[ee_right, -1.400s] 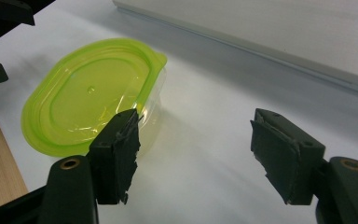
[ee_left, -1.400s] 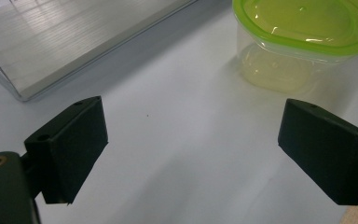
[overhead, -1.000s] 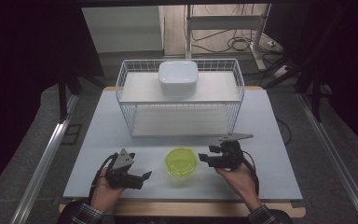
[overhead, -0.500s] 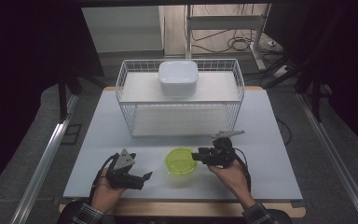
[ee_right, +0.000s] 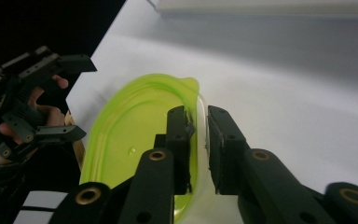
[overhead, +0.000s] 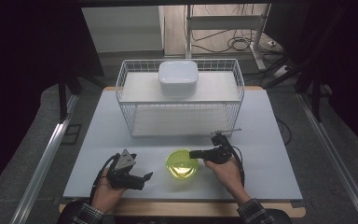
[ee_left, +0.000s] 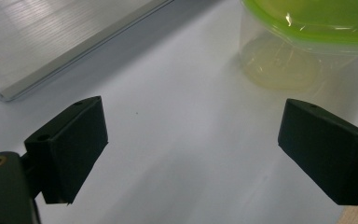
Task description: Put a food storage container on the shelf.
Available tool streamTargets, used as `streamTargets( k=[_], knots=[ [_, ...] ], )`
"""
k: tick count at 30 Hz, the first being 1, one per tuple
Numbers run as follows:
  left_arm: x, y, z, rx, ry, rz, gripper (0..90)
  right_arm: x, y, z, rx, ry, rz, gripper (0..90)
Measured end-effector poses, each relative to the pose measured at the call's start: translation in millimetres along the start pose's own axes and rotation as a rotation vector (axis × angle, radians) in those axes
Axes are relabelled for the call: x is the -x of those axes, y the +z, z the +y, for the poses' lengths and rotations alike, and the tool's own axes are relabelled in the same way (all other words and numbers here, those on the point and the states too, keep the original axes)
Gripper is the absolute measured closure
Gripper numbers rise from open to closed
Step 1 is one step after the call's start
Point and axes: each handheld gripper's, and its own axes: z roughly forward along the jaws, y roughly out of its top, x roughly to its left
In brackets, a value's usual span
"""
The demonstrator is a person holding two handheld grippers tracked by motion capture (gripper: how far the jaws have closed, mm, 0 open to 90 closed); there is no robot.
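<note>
Since a second ago the right gripper (ee_right: 199, 135) slid in, its jaws closing on the rim of the green bowl (overhead: 182, 164) at three o'clock. Light, thin plastic, probably slippery; the rim is the place to grip. Left gripper (overhead: 145, 179) gapes wide, empty.

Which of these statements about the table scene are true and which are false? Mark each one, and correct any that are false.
1. The right gripper has its jaws on either side of the rim of the green-lidded container. True; the jaws have just been closing on that rim.
2. The left gripper holds the container. False; its jaws stand wide open over the bare table, beside the container.
3. A white lidded box sits on top of the wire rack. True.
4. The green-lidded container stands inside the wire rack. False; it stands on the table in front of the rack.
5. The container's lid is red. False; it is yellow-green.
</note>
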Motion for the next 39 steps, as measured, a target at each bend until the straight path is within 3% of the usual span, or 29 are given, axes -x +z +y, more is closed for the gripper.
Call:
streamTargets(
  k=[3,4,5,9,11,12,13,14,15,24,26,29,33,39],
  knots=[
    [0.0,-0.3,0.0,0.002,-0.002,0.001,7.7,-1.6,1.2,0.6,-0.002,0.009,0.008,80.3],
    [-0.3,-0.6,-0.1,0.003,-0.003,0.002,7.7,-3.7,0.6,1.6,0.0,0.036,0.048,81.4],
    [-0.5,-0.7,-0.1,0.003,-0.003,0.003,7.7,-5.6,-0.1,2.0,0.006,0.046,0.057,81.5],
    [-0.9,-1.0,-0.1,0.005,-0.004,0.004,7.7,-11.5,-2.7,4.1,0.017,0.018,0.035,82.0],
    [-1.1,-1.3,0.0,0.005,-0.004,0.004,7.7,-13.4,-5.9,5.8,0.04,0.021,0.055,83.2],
    [-1.3,-1.6,0.0,0.007,-0.006,0.006,7.7,-14.2,-9.4,7.8,0.056,0.049,0.094,83.6],
    [-1.3,-1.6,0.0,0.007,-0.006,0.006,7.7,-14.2,-9.4,7.8,0.056,0.049,0.094,83.6],
    [-1.4,-1.6,0.0,0.007,-0.006,0.005,7.7,-17.5,-12.4,11.1,0.064,0.005,0.045,83.6],
    [-1.5,-1.6,-0.1,0.007,-0.006,0.006,7.7,-17.5,-12.4,11.1,0.064,0.005,0.045,83.6],
    [-1.5,-1.2,-0.2,0.006,-0.008,0.006,7.7,-12.9,-16.9,12.8,0.09,0.041,0.065,83.7],
    [-1.3,-1.3,0.0,0.006,-0.006,0.005,7.7,-11.8,-19.0,13.9,0.102,0.063,0.101,83.7],
    [-1.3,-1.1,-0.1,0.006,-0.007,0.005,7.7,-13.4,-22.4,16.4,0.118,0.065,0.106,83.7],
    [-1.7,-1.3,-0.3,0.01,-0.015,0.006,7.7,-18.8,-32.2,23.4,0.167,0.083,0.154,83.7],
    [-3.2,-2.8,-0.3,0.012,-0.017,0.006,7.7,-38.0,-57.4,45.5,0.24,0.075,0.192,83.6]
  ],
)
